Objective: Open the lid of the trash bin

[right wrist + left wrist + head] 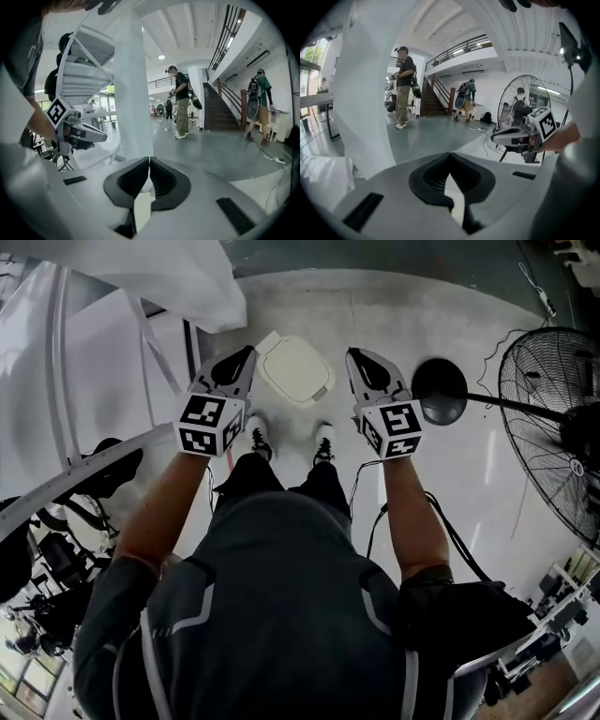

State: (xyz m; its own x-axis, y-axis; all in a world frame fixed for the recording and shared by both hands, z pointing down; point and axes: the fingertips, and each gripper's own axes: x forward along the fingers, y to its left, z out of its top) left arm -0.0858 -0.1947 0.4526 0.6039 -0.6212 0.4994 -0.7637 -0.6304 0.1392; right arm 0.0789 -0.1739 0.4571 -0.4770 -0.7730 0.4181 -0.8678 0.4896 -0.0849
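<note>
- The trash bin (pixel 281 345) stands on the pale floor just ahead of the person's shoes (pixel 258 435). From straight above, little shows but its off-white lid (pixel 295 371), which lies flat and shut.
- The lid looks like thin moulded plastic: light, fairly stiff and smooth, so probably a bit slippery for hard tongs. I'd expect it to swing up with little force. A sideways tug might drag or tip the whole bin (it doesn't look weighty).
- The best hold, to my eye, is the lid's rim on the side nearest the person, nipped or hooked from beneath. A small flat tab juts out at the far left corner. That may be the hinge side, though from up here I can't be sure.
- The left gripper (pixel 248 353) has its tongs pressed together with nothing between them, and its tip is over the bin's left edge in the head view.
- The right gripper (pixel 353 354) is the same, tips touching and empty, just beside the bin's right edge.
- Both gripper views look out across the hall, not down at the bin, so neither is aimed at the lid yet.
- A standing fan (pixel 553 427) is off to the right, with its dark round base (pixel 439 390) near the right gripper.
</note>
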